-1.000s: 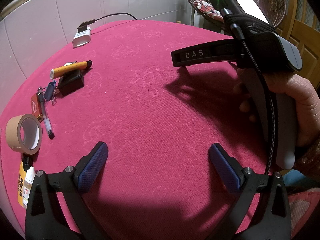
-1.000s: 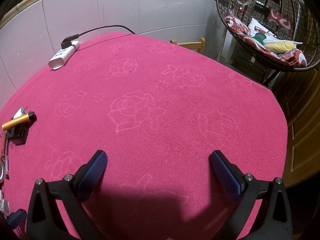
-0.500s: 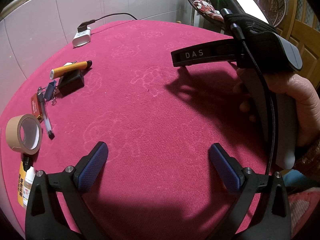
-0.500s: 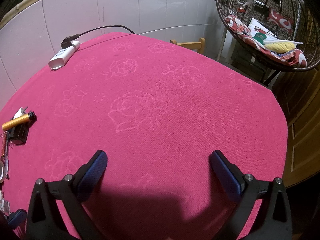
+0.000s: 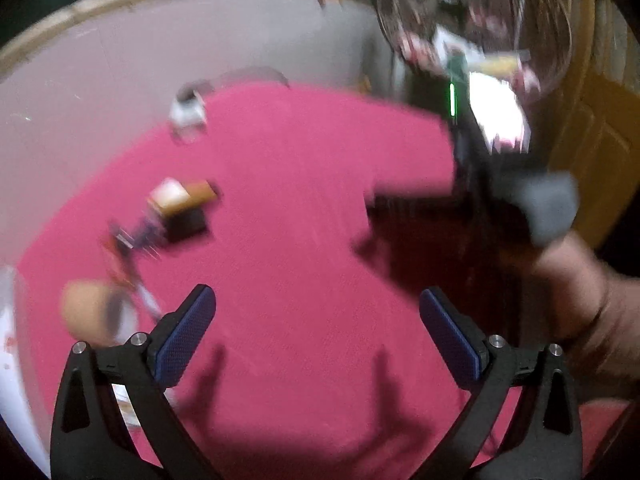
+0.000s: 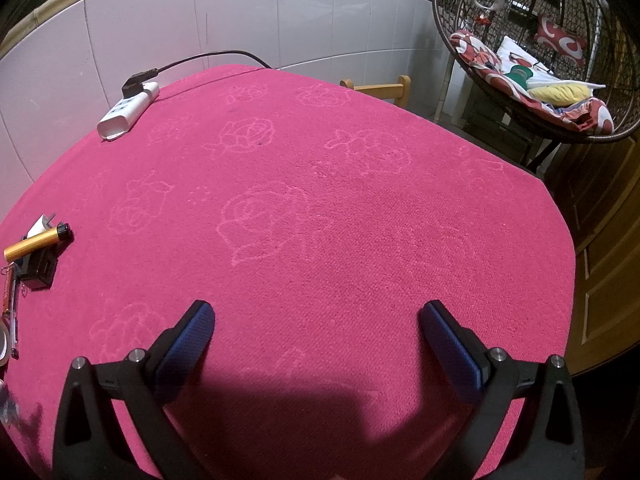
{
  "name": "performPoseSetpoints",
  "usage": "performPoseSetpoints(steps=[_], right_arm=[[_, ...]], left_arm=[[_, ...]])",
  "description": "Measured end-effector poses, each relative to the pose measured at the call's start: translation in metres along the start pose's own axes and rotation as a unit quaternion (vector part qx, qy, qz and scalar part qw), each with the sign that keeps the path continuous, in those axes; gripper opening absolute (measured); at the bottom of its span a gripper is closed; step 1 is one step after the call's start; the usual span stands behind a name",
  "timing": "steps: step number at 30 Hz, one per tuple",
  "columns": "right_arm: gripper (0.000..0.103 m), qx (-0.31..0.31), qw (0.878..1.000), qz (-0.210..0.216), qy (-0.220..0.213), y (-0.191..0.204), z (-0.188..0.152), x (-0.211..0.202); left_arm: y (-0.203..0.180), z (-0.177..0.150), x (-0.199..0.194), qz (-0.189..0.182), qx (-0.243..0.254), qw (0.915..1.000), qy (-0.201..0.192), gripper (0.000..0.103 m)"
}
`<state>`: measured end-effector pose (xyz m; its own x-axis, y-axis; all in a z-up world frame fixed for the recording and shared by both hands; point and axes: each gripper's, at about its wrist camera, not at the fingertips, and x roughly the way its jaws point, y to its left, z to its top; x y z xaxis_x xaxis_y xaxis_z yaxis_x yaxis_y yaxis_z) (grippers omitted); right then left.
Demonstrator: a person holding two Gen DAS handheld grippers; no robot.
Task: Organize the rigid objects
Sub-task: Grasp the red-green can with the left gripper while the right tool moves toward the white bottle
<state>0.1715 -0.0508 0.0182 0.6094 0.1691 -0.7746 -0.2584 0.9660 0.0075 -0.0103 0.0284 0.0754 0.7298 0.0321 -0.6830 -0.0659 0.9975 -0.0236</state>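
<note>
Wide open pink tablecloth [image 6: 320, 240] ahead of the right gripper [image 6: 316, 340] — nothing from eleven round to three o'clock. Clutter sits at nine: gold tube [image 6: 36, 243], black block [image 6: 40, 268], pens [image 6: 12, 312]. A power strip [image 6: 128, 111] blocks the far edge at eleven.

Pink rose-embossed tablecloth [image 6: 360, 240] is spread over the table; white power strip [image 6: 128, 112] is laid at its far left edge, black cable plugged in; white tiled wall [image 6: 240, 12] behind; wicker hanging chair [image 6: 532, 40] is seen right, cushioned.
</note>
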Motion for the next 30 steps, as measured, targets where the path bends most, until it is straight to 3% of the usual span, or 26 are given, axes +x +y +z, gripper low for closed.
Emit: performPoseSetpoints(steps=[4,7,10,12,15,16,20,22,26,30], right_arm=[[0.103,0.000,1.000,0.000,0.000,0.000,0.000,0.000],[0.103,0.000,1.000,0.000,0.000,0.000,0.000,0.000],[0.103,0.000,1.000,0.000,0.000,0.000,0.000,0.000],[0.103,0.000,1.000,0.000,0.000,0.000,0.000,0.000],[0.103,0.000,1.000,0.000,0.000,0.001,0.000,0.000],[0.103,0.000,1.000,0.000,0.000,0.000,0.000,0.000],[0.103,0.001,1.000,0.001,0.000,0.000,0.001,-0.001],[0.103,0.002,1.000,0.003,-0.001,0.000,0.000,-0.001],[0.103,0.001,1.000,0.016,-0.004,-0.002,-0.001,-0.003],[0.103,-0.020,0.995,0.096,-0.023,0.003,-0.009,-0.020]], left_arm=[[0.026,0.025,-0.070,0.016,-0.051,0.9945,-0.090,0.103],[0.049,0.032,-0.125,0.033,-0.094,0.9843,-0.146,0.103],[0.072,0.019,-0.174,0.050,-0.120,0.9740,-0.186,0.103],[0.083,-0.002,-0.195,0.068,-0.131,0.9710,-0.188,0.103],[0.088,-0.040,-0.204,0.114,-0.131,0.9716,-0.161,0.103],[0.089,-0.057,-0.199,0.131,-0.131,0.9734,-0.134,0.103],[0.083,-0.122,-0.163,0.133,-0.134,0.9817,-0.023,0.103],[0.068,-0.150,-0.154,0.135,-0.125,0.9829,0.009,0.102],[0.046,-0.186,-0.140,0.127,-0.095,0.9863,0.045,0.098],[0.030,-0.194,-0.125,0.134,-0.067,0.9865,0.067,0.089]])
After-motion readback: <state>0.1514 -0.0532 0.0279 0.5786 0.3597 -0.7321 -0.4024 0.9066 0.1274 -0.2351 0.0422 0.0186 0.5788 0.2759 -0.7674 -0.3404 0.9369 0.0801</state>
